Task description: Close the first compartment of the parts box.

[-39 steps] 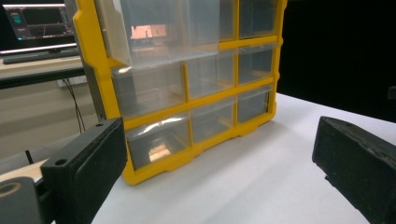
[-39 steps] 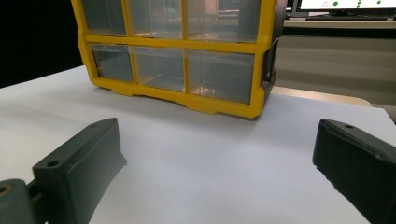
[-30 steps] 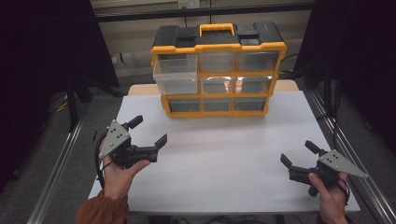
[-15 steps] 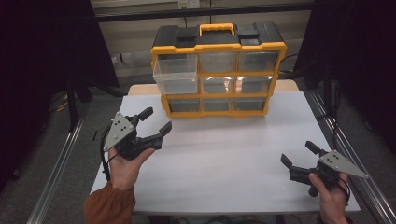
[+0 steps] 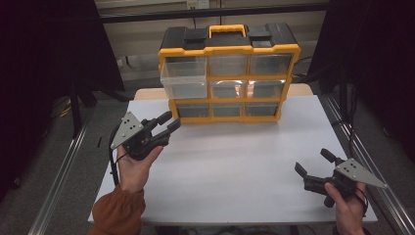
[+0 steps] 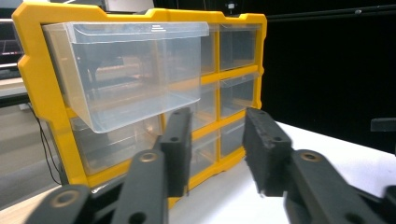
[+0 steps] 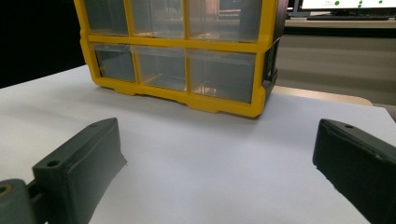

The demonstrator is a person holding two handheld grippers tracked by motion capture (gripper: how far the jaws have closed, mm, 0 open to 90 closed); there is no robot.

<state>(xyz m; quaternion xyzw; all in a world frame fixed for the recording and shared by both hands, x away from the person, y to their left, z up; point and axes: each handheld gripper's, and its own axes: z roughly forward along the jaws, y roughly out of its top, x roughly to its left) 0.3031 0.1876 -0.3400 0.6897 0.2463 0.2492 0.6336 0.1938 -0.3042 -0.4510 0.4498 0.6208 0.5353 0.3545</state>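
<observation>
So the left two-jaw black gripper (image 5: 165,124) is hanging above the near-left part of the white table (image 5: 235,166), jaws spread with nothing between them, pointed at the lower left corner of the yellow-framed plastic organizer with clear drawers (image 5: 228,73). My guess is the step in hand is dealing with the clear plastic top-left drawer (image 6: 128,70), which sticks out of the frame while the others sit flush. If the idea is to push it shut, I'd raise the gripper to drawer height first, since it sits below the drawer front right now, then press square on the middle of the face so it doesn't skew in its slot. If it's meant to be pulled further, go for the lip along the top edge. The other black two-jaw gripper (image 5: 317,169), the right one, hovers near the table's near-right corner, jaws wide apart and empty; bracing the cabinet with it might help, as it could slide. The organizer stands upright at the far edge of the table, with a black top, a yellow carry handle, and three rows of three see-through drawers. Can't tell if anything's inside them.
</observation>
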